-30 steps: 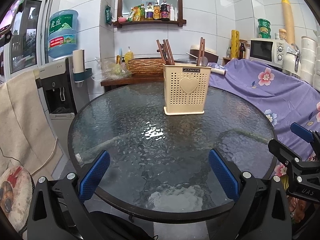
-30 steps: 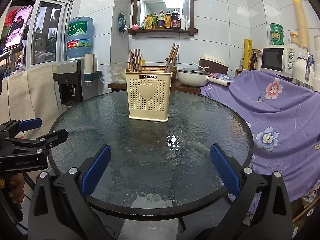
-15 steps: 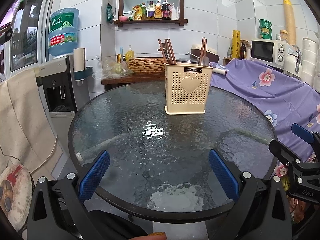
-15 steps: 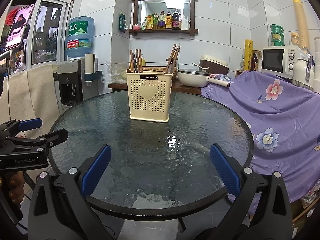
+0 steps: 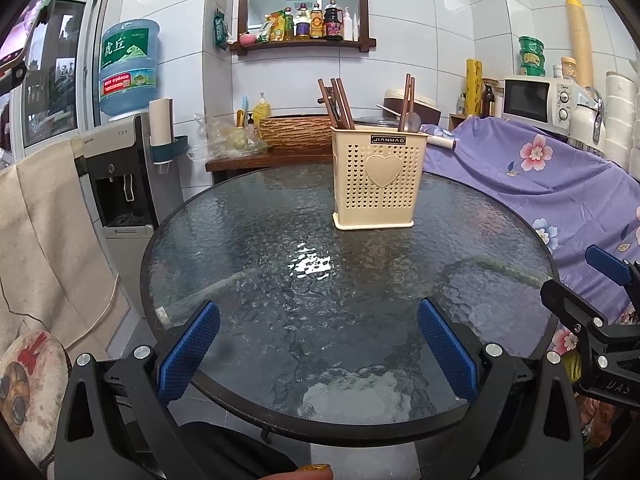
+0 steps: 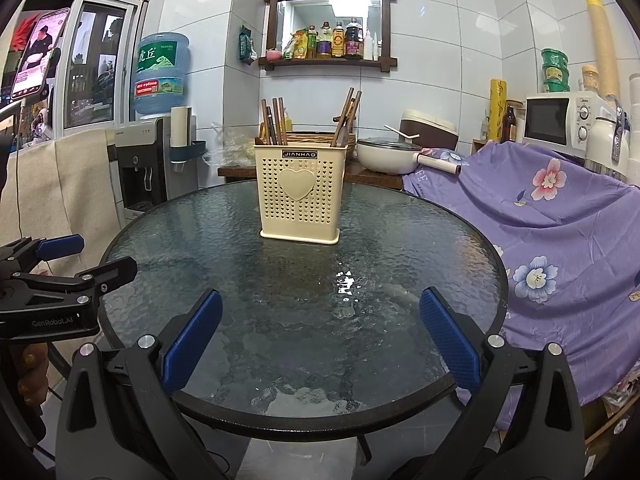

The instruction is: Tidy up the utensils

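A cream perforated utensil holder (image 5: 376,178) with a heart stands upright on the far half of the round glass table (image 5: 240,280); it also shows in the right wrist view (image 6: 300,196). Brown chopsticks (image 5: 338,100) and a spoon (image 5: 412,122) stand in it, in separate left and right compartments. My left gripper (image 5: 316,344) is open and empty at the table's near edge. My right gripper (image 6: 320,340) is open and empty at the near edge too. Each gripper shows from the side in the other's view: the right one (image 5: 592,292) and the left one (image 6: 72,264).
A purple flowered cloth (image 6: 560,220) covers something to the right of the table. A water dispenser (image 5: 120,168) and a beige cloth (image 5: 44,240) stand at the left. A wooden side table (image 6: 372,174) with a pan (image 6: 388,154) is behind.
Both views have shifted only slightly; the holder sits a little more to the right in the left wrist view. Both grippers stay open and empty.
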A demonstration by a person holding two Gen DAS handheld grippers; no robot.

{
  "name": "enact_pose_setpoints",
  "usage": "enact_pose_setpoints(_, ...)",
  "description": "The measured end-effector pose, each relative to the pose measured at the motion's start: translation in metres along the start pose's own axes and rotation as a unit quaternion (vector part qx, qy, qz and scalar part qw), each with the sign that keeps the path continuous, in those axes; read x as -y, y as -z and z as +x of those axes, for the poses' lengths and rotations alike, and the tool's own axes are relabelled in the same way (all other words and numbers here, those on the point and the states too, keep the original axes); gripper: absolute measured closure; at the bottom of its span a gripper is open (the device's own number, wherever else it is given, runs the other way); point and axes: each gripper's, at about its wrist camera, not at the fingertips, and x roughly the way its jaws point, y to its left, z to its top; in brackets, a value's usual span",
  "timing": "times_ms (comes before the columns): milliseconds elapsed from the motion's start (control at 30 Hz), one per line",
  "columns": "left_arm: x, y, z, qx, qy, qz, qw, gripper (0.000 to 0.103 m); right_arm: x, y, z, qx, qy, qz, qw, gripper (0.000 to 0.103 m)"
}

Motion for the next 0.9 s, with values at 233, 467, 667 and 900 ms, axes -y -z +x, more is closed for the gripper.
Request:
enact_pose_setpoints(233,0.0009,0.0010,0.0006,-0.001,-0.001,-0.001,1.0000,0.006,0.0001,-0.0006,0.0005,-0.001,0.000,0.000,1.000,0.006)
enact_pose_setpoints(467,0.0011,0.0011,0.0004,-0.001,0.000,-0.001,1.0000,0.006,0.0002,-0.0008,0.0006,-0.002,0.000,0.000,1.000,0.006)
enact_pose_setpoints(667,0.0018,0.0013,0.0004,-0.002,0.000,-0.001,1.0000,0.006,0.0004,-0.0006,0.0008,-0.002,0.000,0.000,1.000,0.006)
enact_pose_setpoints(900,0.0012,0.0024,0.0006,-0.002,-0.002,0.000,1.0000,0.006,0.0013,0.0005,0.0021,-0.004,-0.001,0.000,1.000,0.006)
